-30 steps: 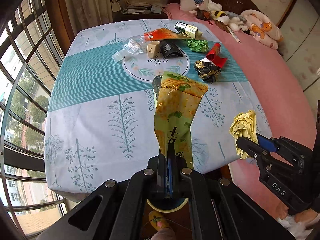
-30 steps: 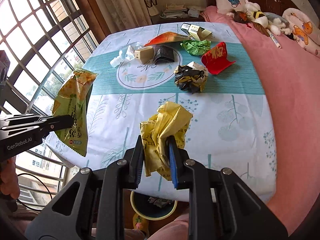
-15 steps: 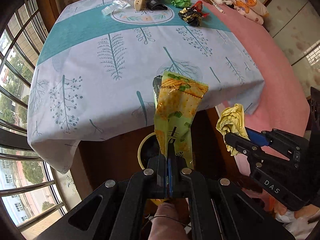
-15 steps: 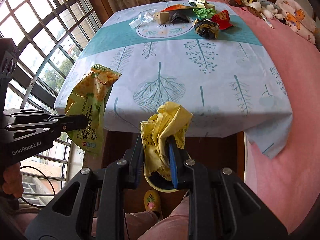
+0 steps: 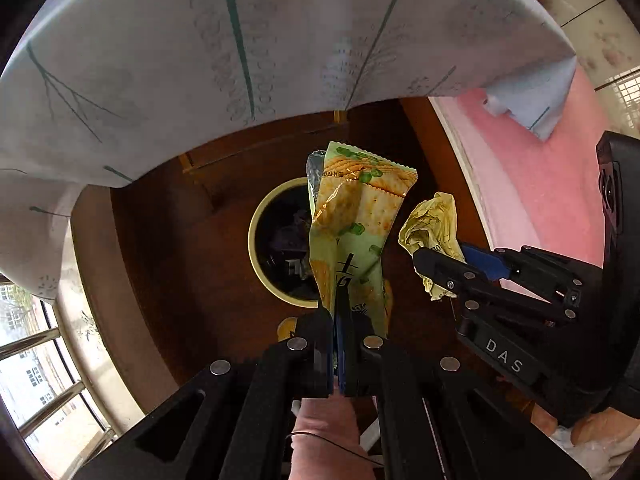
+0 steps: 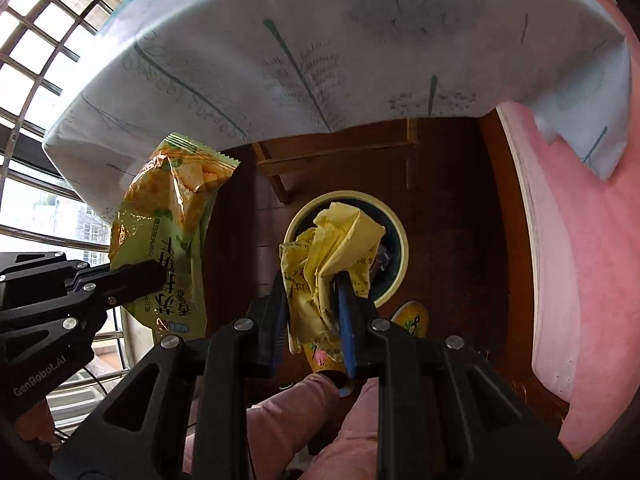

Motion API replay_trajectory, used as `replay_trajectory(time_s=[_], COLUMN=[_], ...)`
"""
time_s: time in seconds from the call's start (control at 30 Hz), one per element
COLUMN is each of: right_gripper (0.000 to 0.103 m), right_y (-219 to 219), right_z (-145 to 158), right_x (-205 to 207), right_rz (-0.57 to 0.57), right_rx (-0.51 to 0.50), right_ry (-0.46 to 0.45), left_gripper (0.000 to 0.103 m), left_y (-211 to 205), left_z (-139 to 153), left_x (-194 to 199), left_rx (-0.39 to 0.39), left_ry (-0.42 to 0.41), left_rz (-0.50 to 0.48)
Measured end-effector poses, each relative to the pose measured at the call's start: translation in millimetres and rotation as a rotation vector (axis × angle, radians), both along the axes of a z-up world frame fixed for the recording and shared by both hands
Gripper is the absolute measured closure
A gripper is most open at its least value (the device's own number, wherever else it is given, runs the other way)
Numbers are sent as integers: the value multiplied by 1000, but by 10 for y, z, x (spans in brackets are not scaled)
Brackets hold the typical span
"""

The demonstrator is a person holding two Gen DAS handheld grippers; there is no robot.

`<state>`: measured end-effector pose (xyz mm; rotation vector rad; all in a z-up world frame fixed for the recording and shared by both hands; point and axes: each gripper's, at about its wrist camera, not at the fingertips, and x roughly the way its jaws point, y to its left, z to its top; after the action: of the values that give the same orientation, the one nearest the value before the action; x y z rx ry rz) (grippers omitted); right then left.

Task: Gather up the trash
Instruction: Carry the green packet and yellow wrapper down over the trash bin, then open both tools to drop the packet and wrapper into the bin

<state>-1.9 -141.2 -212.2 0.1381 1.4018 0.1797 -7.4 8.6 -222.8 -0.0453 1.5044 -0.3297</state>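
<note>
Both grippers, a second ago above the tabletop litter, now point steeply down past the hanging tablecloth edge toward the round bin on the wooden floor; the left gripper has its fingers pressed together on the green cracker wrapper, which hangs over the bin's right rim; the right gripper is clamped on the crumpled yellow paper, directly over the bin's mouth; release appears to be the next step, and more trash presumably remains on the table.
</note>
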Motion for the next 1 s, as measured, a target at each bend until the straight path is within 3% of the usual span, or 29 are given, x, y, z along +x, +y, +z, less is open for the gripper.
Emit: replay_trajectory(time_s=[0.23,0.43,0.57,0.7,0.77,0.8,0.87,1.0], right_gripper=[83,82,78,71,57,55,49,48], right_y=[-145,-247,-251,-274,-280,-290,-310,-318], right_z=[-1011,-1684,-1969,-2213,-2283,-2317,-2375,-2349], right_x=[-25,37,76,158,169,181,225,251], right_rz=[-62,-99,-95,-103,-107,-106,-102,-90], right_rx=[9,32,63,59,42,40,33,21], right_ry=[55,70,59,67,66,66,62,53], left_gripper=[102,97,61,43,34,29,28,27], left_y=[-125,-279,-315,-234,-181,-156,-123,-118], left_z=[-974,-1507,-1726,-1890,-1933,-1935,-1920,-1796], left_x=[96,258,329,431,470,475,470,457], left_rx=[36,77,98,117,128,130,137,152], left_ry=[25,-7,-33,-18,-22,-28,-41,-65], left_rz=[13,7,20,53,68,73,74,68])
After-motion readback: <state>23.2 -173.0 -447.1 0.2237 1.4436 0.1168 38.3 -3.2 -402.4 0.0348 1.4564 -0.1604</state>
